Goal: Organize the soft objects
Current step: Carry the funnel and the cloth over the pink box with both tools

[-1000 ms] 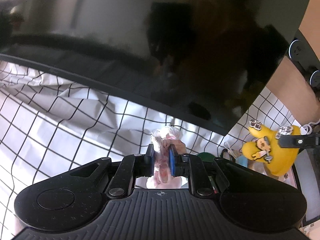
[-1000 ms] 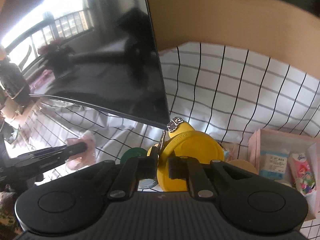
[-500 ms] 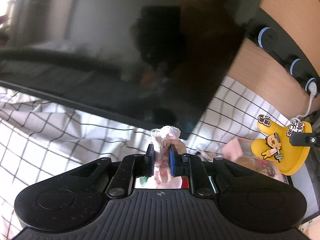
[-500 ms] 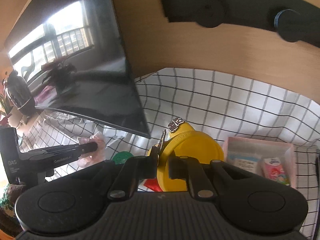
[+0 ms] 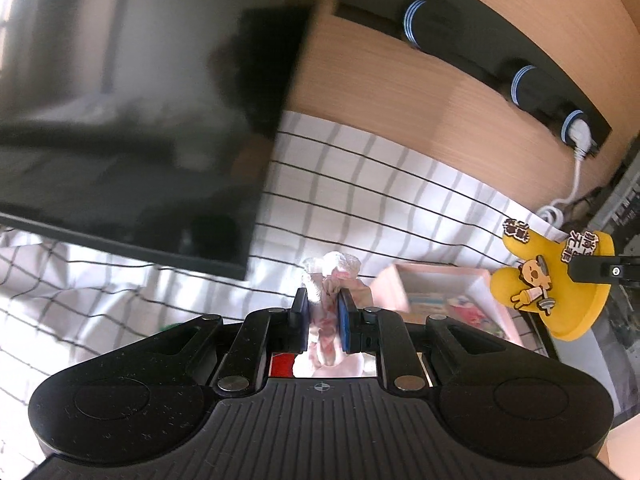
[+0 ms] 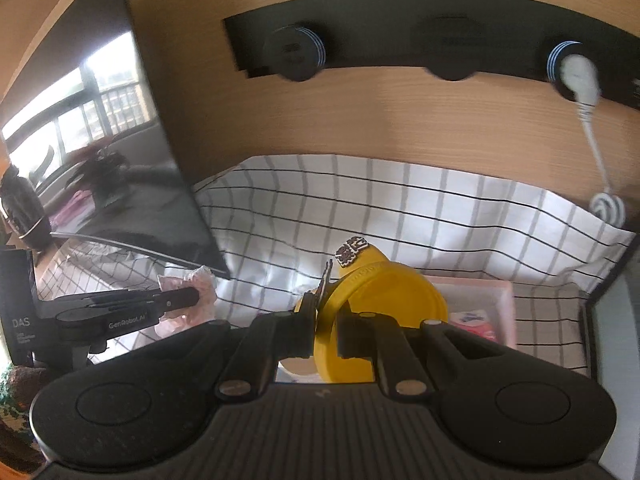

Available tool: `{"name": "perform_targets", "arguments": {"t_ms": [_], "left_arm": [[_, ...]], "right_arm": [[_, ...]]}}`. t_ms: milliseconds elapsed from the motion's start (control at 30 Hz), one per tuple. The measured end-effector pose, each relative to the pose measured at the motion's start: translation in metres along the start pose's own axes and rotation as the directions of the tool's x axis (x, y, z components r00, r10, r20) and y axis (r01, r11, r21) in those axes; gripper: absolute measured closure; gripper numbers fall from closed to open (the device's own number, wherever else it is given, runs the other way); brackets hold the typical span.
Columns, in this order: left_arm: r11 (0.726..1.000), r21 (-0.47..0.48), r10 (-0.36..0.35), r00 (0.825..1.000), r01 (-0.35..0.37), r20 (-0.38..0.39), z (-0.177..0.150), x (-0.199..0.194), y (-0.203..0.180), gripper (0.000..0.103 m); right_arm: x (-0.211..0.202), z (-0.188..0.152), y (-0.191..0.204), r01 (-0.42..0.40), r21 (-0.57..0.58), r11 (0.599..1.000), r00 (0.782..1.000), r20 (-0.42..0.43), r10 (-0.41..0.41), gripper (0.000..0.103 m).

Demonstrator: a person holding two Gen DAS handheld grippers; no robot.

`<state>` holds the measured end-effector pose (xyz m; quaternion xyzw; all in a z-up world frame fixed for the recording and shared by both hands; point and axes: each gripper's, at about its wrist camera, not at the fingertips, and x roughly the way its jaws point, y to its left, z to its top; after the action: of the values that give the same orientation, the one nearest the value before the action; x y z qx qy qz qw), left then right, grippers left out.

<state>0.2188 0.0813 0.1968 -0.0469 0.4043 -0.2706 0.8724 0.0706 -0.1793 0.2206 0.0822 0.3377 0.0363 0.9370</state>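
Left gripper [image 5: 323,312]: clenched on a pink-and-white crumpled soft bundle [image 5: 330,276], blue pads pressing both its sides; seen also from the right wrist view as a dark arm at [image 6: 192,297].
Pink-and-white bundle: lifted clear of the checked cloth, frilly top poking above the fingertips, lower part hanging down between the jaws; exact kind of item too blurred to tell.
Right gripper [image 6: 325,330]: clamped on a yellow rabbit-shaped foam slipper [image 6: 376,304], jaws pinching its edge.
Yellow slipper: held up in the air, edge-on to the right wrist camera; in the left wrist view [image 5: 560,280] flat face showing, two ears upward, cartoon charms stuck on the ears and the body.
Pink storage box [image 5: 440,288]: resting on the cloth toward the table's right end, below and between the two held items, small colourful packets inside.
Checked cloth [image 6: 400,208]: white with black grid lines, covering the table and riding up against the back wall.
Monitor [image 5: 140,100]: dark screen above the cloth's left part, reflecting a window and railing.
Wooden wall [image 6: 360,120]: behind the table's rear edge, carrying a black socket strip [image 6: 400,44].
White plug and cable [image 6: 580,76]: in the strip's right socket, cord dropping to a coil near the cloth's right rear corner.
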Motion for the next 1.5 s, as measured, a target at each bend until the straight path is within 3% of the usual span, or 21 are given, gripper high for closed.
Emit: {"name": "perform_targets", "arguments": {"t_ms": [333, 600, 767, 967, 1100, 1300, 1500], "left_arm": [[0.989, 0.055, -0.132, 0.989, 0.136, -0.069, -0.005, 0.040, -0.083, 0.086], [0.964, 0.096, -0.228, 0.957, 0.247, -0.180, -0.022, 0.101, -0.153, 0.086], [0.961, 0.065, -0.246, 0.937, 0.269, -0.250, -0.038, 0.136, -0.168, 0.086], [0.975, 0.088, -0.177, 0.950, 0.205, -0.259, -0.053, 0.158, -0.167, 0.086], [0.978, 0.061, -0.179, 0.952, 0.199, -0.250, -0.058, 0.158, -0.163, 0.085], [0.979, 0.102, -0.151, 0.962, 0.178, -0.229, -0.064, 0.143, -0.157, 0.080], [0.982, 0.074, -0.157, 0.967, 0.175, -0.200, -0.060, 0.125, -0.149, 0.079]], "right_arm": [[-0.015, -0.007, -0.065, 0.044, 0.071, 0.996, 0.999, 0.026, -0.046, 0.094], [-0.007, -0.018, -0.109, 0.034, 0.152, 0.988, 0.999, 0.029, -0.038, 0.094], [0.012, -0.023, -0.126, -0.012, 0.218, 0.976, 1.000, 0.011, 0.009, 0.094], [0.049, -0.028, -0.141, -0.070, 0.284, 0.956, 0.997, -0.009, 0.076, 0.094], [0.080, -0.029, -0.145, -0.113, 0.309, 0.944, 0.991, -0.028, 0.128, 0.094], [0.111, -0.030, -0.147, -0.093, 0.312, 0.946, 0.992, -0.055, 0.115, 0.094], [0.130, -0.037, -0.150, -0.077, 0.319, 0.945, 0.988, -0.106, 0.116, 0.094]]}}
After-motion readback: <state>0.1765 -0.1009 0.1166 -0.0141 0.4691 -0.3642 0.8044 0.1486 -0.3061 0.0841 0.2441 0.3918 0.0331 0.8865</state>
